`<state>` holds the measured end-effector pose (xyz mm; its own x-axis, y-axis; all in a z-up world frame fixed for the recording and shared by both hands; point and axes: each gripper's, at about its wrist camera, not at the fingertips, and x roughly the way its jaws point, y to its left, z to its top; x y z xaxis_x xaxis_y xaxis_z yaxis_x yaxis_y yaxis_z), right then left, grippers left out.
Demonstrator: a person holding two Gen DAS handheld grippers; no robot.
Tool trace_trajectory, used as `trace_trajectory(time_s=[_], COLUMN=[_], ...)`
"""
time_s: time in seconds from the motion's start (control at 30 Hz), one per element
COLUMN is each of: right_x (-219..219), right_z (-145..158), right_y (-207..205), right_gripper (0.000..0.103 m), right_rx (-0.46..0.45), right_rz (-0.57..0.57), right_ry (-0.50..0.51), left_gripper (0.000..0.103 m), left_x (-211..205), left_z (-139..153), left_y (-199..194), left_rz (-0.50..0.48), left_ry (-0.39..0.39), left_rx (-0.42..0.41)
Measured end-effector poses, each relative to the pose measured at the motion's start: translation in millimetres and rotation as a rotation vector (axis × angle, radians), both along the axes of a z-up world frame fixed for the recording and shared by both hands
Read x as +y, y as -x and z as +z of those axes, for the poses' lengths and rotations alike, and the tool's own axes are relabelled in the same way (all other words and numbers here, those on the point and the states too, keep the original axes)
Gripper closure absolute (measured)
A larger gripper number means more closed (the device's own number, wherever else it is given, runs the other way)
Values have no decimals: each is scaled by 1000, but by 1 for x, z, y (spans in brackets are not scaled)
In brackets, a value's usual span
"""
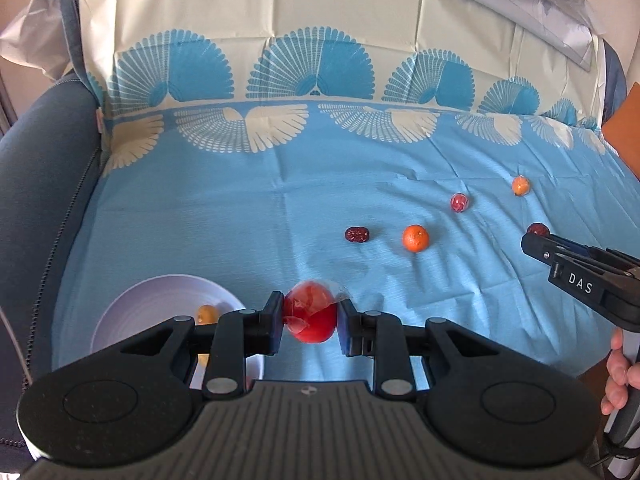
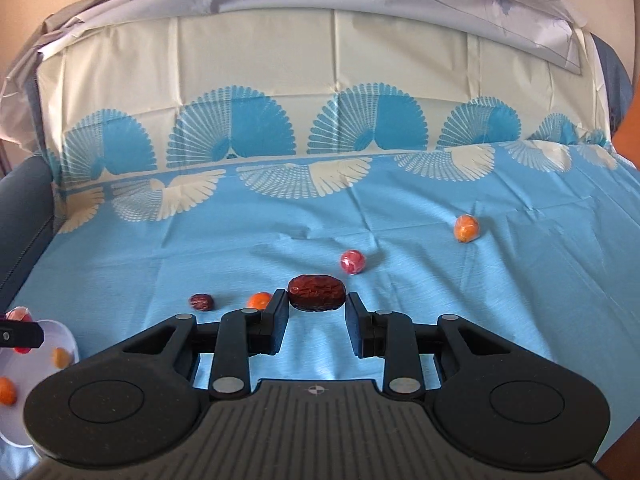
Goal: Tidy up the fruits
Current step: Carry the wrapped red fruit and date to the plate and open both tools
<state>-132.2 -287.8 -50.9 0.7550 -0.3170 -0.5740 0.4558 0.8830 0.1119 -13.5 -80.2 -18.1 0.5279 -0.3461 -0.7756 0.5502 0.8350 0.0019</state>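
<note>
- Two grippers, each loaded: left gripper (image 1: 311, 316) is clamped on a red plastic-wrapped fruit (image 1: 310, 314); right gripper (image 2: 318, 304) is clamped on a dark red date (image 2: 317, 293).
- Both loads are pinched at the pad tips and look clear of the blue cloth (image 1: 240, 220), though the height cannot be judged.
- White bowl (image 1: 160, 292) sits at the near left edge of the cloth, just beside the left gripper. It holds a small yellow-orange fruit (image 1: 208, 314); the right wrist view shows another orange one (image 2: 7, 390) in it.
- Loose on the cloth, well apart: a second date (image 1: 357, 235), a tangerine (image 1: 415, 238), a small wrapped red fruit (image 1: 459, 202), a wrapped orange fruit (image 1: 521, 185).
- Step in hand, as judged: carry phase, both pieces headed for the bowl.
- Next move calls for: bring the left gripper over the bowl, release low so the round fruit does not bounce out; the right has a longer trip across.
- Risk: the plastic wrap may slip.
</note>
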Motion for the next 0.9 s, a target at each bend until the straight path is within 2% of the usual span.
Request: trace_trajectory(time_s=[0.27, 0.37, 0.5, 0.7, 0.9], right_x=[84, 116, 155, 197, 211], right_z=[43, 53, 63, 72, 79], right_y=[40, 50, 59, 75, 81], right_gripper=[71, 71, 71, 70, 70], right_rx=[-32, -39, -30, -25, -22], right_rz=[183, 261, 348, 424, 427], right_ry=[-11, -27, -37, -6, 25], left_gripper=[73, 73, 73, 73, 73], left_x=[79, 104, 135, 169, 184], left_z=[34, 38, 40, 42, 46], left_y=[44, 59, 79, 97, 104], left_rz=[72, 100, 128, 166, 181], left_ry=[-2, -23, -9, 10, 48], left_rx=[-22, -16, -3, -26, -34])
